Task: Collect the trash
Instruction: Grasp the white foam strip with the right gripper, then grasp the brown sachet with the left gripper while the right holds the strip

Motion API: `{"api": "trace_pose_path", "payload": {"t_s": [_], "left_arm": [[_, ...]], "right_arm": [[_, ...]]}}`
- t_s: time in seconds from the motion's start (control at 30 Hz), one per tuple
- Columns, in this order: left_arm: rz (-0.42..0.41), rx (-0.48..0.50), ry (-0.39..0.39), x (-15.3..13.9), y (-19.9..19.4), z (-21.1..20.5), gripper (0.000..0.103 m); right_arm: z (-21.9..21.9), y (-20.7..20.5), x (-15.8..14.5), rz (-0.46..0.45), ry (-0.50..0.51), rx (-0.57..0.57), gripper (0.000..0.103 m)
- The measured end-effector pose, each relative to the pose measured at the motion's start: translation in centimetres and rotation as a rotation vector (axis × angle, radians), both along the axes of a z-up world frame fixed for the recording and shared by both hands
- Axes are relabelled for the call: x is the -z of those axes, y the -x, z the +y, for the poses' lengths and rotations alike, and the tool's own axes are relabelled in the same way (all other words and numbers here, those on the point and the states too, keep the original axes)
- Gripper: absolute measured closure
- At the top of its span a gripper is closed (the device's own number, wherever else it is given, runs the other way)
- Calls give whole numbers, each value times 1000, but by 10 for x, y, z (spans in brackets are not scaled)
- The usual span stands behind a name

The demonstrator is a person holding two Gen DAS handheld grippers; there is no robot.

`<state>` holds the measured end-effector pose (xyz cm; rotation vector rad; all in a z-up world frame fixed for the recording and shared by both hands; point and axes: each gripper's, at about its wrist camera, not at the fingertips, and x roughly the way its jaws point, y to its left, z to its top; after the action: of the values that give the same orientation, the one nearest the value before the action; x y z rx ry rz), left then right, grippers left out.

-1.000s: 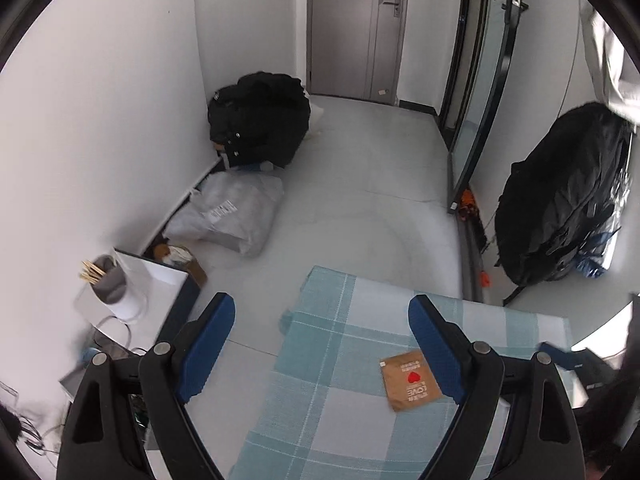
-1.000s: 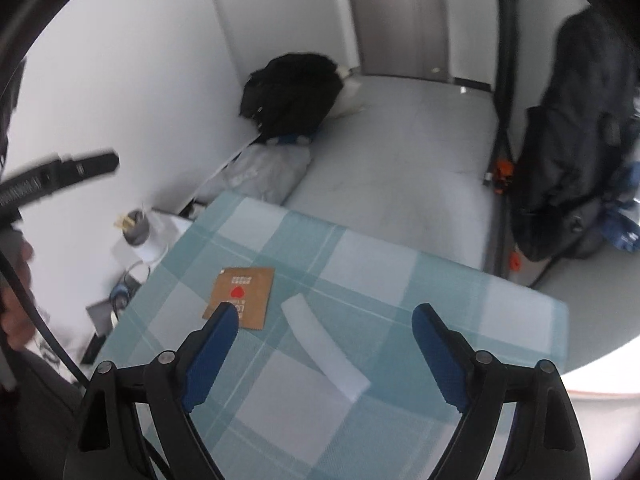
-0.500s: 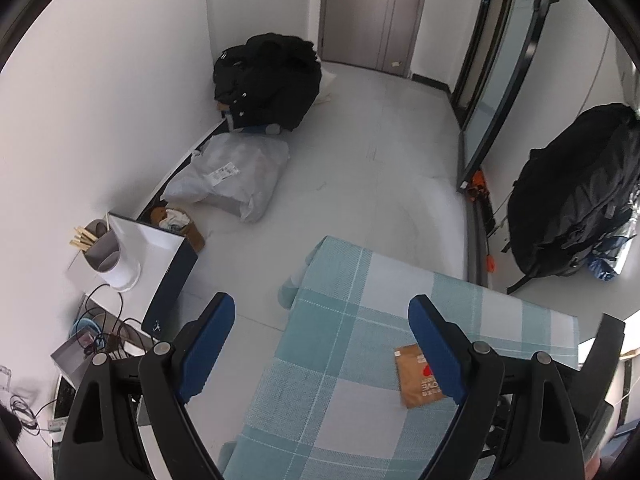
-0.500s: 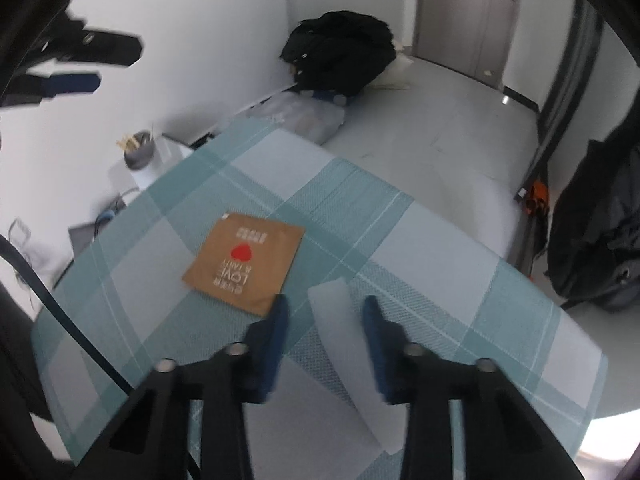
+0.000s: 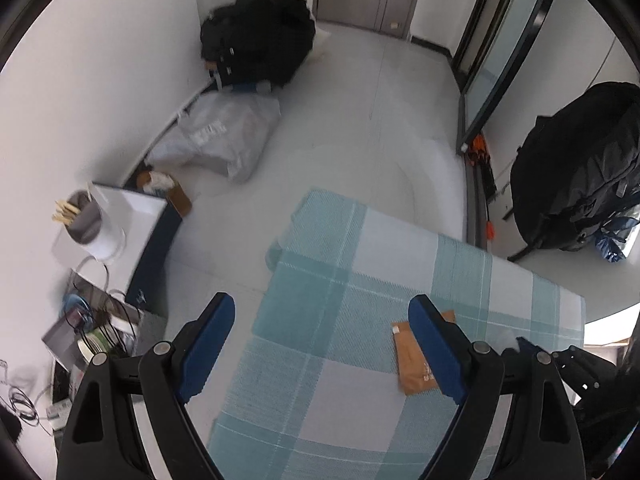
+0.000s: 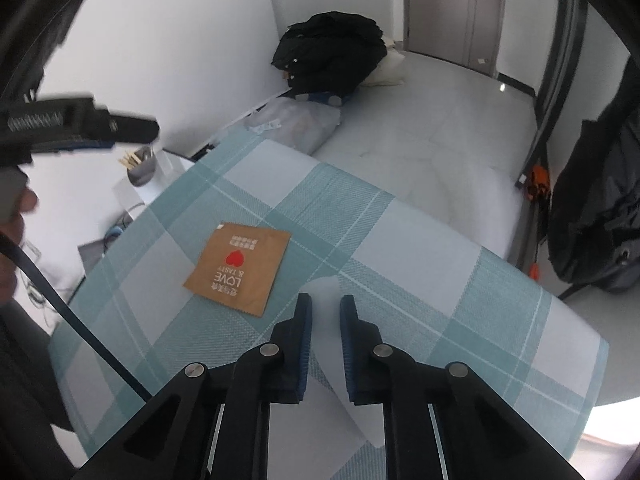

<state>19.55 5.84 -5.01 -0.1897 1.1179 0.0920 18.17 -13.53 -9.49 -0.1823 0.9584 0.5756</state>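
A brown paper packet (image 6: 239, 270) with a red heart lies flat on the teal checked tablecloth (image 6: 400, 240). It also shows in the left wrist view (image 5: 414, 364), half hidden behind my left finger. A white paper strip (image 6: 326, 344) lies just right of it. My right gripper (image 6: 323, 303) is low over the strip, its jaws nearly shut with the strip in the narrow gap between them. My left gripper (image 5: 322, 316) is open and empty, high above the table's left edge.
Left of the table stand a white box (image 5: 128, 216) with a cup of sticks (image 5: 82, 220) and a tangle of cables (image 5: 92, 328). A black bag (image 5: 256, 40) and a grey plastic bag (image 5: 216, 140) lie by the far wall. A black backpack (image 5: 580, 168) stands at right.
My right gripper has closed from wide open to nearly shut and come down over the white strip. My left gripper has drifted left, staying open.
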Motion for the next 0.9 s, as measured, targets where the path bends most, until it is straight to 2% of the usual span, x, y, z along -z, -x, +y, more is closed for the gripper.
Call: {"api": "trace_pose_path", "payload": {"t_s": [0.13,0.27,0.4,0.67,0.9], "left_arm": [[62,11,19,15,-3,-14,16],[89,57,33,24,-4,-33,16],[117,91,13,30,-5,-49,16],[180,114,-82,51,-6,-73,16],[168,102,-82,51,-6,-74,15]], "right_arm": [[-9,-2,-7,15,-38,13,93],[-26,-3,-18,1,-84,36,94],[-40,-5,-21,5,-101,72,94],[-66,-5,-30,-15,-133,111,94],[-80,-4,-33,-17,-144,137,94]]}}
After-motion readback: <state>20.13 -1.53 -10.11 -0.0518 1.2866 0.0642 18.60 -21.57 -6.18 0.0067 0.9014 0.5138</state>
